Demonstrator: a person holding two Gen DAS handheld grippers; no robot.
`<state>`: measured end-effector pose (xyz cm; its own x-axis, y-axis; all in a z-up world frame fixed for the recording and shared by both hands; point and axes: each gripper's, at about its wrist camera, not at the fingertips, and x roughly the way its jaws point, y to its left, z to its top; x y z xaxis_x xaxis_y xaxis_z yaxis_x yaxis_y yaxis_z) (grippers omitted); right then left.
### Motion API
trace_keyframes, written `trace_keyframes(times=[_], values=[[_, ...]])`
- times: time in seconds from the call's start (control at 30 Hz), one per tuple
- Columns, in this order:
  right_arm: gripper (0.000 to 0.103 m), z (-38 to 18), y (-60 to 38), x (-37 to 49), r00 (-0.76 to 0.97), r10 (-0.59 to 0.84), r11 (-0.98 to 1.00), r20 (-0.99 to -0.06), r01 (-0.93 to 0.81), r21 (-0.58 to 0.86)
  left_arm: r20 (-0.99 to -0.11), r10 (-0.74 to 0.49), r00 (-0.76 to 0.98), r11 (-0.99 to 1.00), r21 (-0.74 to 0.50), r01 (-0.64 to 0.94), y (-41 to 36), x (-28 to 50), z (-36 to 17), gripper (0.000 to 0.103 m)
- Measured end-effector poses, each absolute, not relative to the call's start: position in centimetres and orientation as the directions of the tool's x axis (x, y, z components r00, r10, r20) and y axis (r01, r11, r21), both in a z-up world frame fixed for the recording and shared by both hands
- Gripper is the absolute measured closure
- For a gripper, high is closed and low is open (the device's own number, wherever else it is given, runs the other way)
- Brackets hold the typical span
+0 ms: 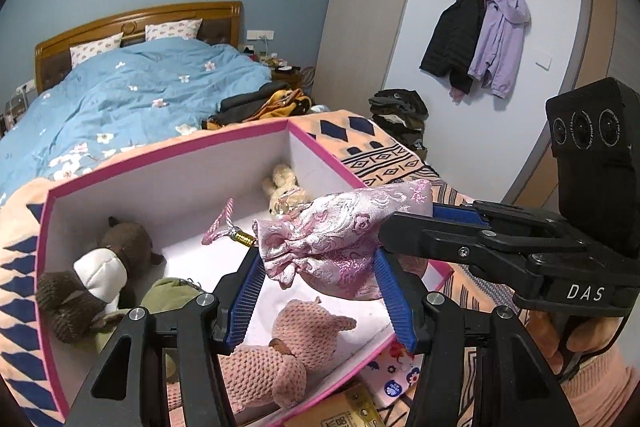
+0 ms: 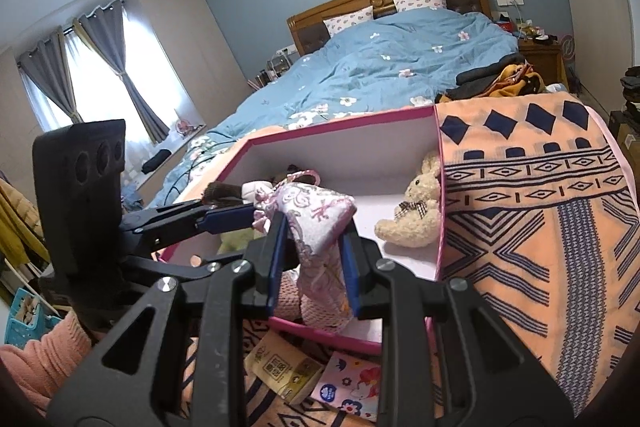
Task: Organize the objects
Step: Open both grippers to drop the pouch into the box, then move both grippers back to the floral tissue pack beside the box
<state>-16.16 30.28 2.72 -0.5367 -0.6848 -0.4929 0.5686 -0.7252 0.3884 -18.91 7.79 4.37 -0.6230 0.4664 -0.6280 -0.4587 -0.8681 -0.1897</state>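
A pink brocade drawstring pouch [image 1: 340,239] hangs above a pink-rimmed white box [image 1: 160,167]. My right gripper [image 2: 312,267] is shut on the pouch [image 2: 316,223]; it reaches in from the right in the left wrist view [image 1: 404,227]. My left gripper [image 1: 316,299] is open, its blue pads on either side of the pouch's lower part without pressing it. In the right wrist view it comes from the left [image 2: 240,215], by the pouch's gathered neck. In the box lie a brown plush [image 1: 108,267], a green plush [image 1: 172,295], a pink crochet toy [image 1: 280,355] and a cream bunny [image 2: 416,215].
The box [image 2: 344,135] sits on an orange patterned blanket [image 2: 540,207] at the foot of a bed with a blue quilt [image 1: 140,87]. A small yellow packet [image 2: 280,371] and a floral tissue pack [image 2: 352,387] lie in front of the box. Folded clothes [image 1: 260,103] lie behind it.
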Motion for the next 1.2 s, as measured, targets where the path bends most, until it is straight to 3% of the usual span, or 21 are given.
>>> trace_keyframes(times=[0.47, 0.63, 0.8, 0.93, 1.03, 1.2], values=[[0.074, 0.6, 29.4, -17.9, -0.554, -0.594, -0.796, -0.583, 0.509, 0.328, -0.702, 0.428, -0.569, -0.891, -0.219, -0.399, 8.0, -21.6, 1.2, 0.046], [0.074, 0.7, 29.9, -17.7, -0.566, -0.586, -0.804, -0.58, 0.494, 0.33, -0.69, 0.431, -0.581, -0.89, -0.221, -0.398, 7.6, -21.2, 1.0, 0.046], [0.069, 0.9, 30.5, -16.8, -0.572, -0.594, -0.8, -0.566, 0.493, 0.342, -0.655, 0.419, -0.63, -0.892, -0.165, -0.421, 7.9, -19.2, 1.7, 0.036], [0.061, 1.0, 30.9, -15.7, -0.575, -0.607, -0.791, -0.548, 0.5, 0.352, -0.634, 0.394, -0.666, -0.899, -0.116, -0.421, 8.1, -17.3, 2.2, 0.035], [0.057, 1.2, 31.1, -14.7, -0.576, -0.611, -0.787, -0.543, 0.512, 0.344, -0.614, 0.381, -0.691, -0.905, -0.094, -0.416, 8.1, -15.9, 2.6, 0.024], [0.057, 1.6, 31.4, -13.0, -0.572, -0.63, -0.772, -0.525, 0.531, 0.348, -0.582, 0.374, -0.722, -0.909, -0.074, -0.411, 7.9, -13.9, 3.6, 0.023]])
